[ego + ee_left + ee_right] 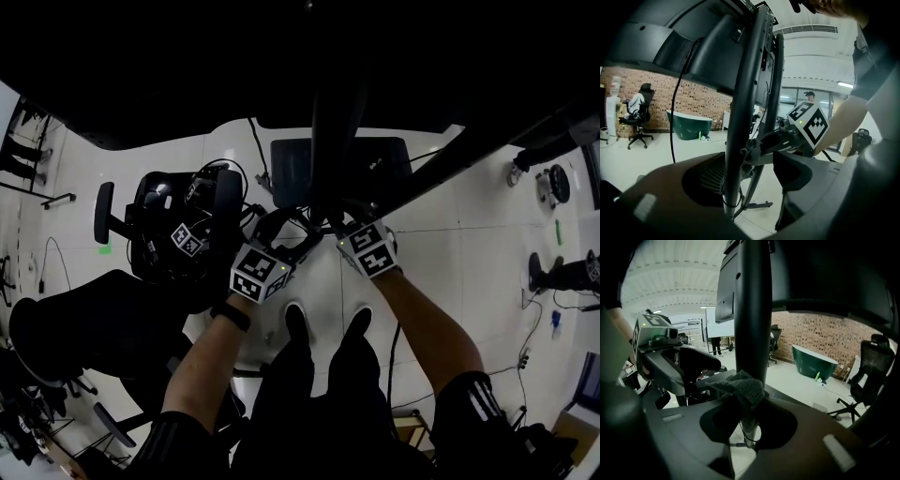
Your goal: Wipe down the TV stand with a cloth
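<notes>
Cloth (742, 386) within right claw (748, 408)

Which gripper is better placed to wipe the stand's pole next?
Right: the right gripper is shut on the grey cloth, which touches the pole. The left gripper is open, holding no cloth.

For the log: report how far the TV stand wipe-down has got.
Done: no wiped part can be told. In hand: the right gripper pinches a crumpled grey cloth against the dark upright stand post; left gripper open. Left: probably most of it.
</notes>
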{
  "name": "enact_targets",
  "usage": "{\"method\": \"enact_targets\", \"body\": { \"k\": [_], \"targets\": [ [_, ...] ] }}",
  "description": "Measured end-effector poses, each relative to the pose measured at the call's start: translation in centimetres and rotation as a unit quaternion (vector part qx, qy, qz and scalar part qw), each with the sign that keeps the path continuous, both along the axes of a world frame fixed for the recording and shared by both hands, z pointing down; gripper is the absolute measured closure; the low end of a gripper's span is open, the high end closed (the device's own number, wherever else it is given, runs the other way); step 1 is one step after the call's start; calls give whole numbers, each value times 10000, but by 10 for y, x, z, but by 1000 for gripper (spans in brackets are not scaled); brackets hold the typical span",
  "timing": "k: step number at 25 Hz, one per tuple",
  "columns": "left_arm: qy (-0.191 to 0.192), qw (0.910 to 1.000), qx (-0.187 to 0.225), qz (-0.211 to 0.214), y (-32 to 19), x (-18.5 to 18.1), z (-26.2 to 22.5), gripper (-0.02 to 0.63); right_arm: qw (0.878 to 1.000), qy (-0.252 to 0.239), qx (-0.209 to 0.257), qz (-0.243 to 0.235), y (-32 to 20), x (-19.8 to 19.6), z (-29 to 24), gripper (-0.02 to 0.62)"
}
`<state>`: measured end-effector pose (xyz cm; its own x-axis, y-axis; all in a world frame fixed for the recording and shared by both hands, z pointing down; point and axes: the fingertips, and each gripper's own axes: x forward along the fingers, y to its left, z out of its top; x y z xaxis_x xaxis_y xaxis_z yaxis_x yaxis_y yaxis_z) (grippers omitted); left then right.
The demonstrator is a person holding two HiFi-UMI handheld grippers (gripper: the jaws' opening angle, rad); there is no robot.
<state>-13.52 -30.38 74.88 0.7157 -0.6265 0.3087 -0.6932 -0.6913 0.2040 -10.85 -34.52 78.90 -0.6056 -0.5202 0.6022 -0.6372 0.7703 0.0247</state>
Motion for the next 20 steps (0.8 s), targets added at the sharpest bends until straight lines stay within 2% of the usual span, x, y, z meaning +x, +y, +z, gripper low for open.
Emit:
{"method": "enact_targets", "body": {
  "k": [4, 13, 17, 20],
  "targets": [
    [-84, 9997, -221, 25, -4, 5, 46, 261, 9998, -3, -201, 67, 1, 2, 47, 512],
    [-123, 9969, -730, -260, -11, 2, 136, 261, 9982, 238, -516, 181, -2, 2, 140, 514],
    [-205, 9952, -912, -294, -5, 1, 164, 261, 9969, 357, -678, 196, 0, 2, 177, 514],
    [-275, 9945, -974, -276, -1, 3, 173, 259, 9956, 248, -876, 244, 0, 4, 190, 514]
  ]
}}
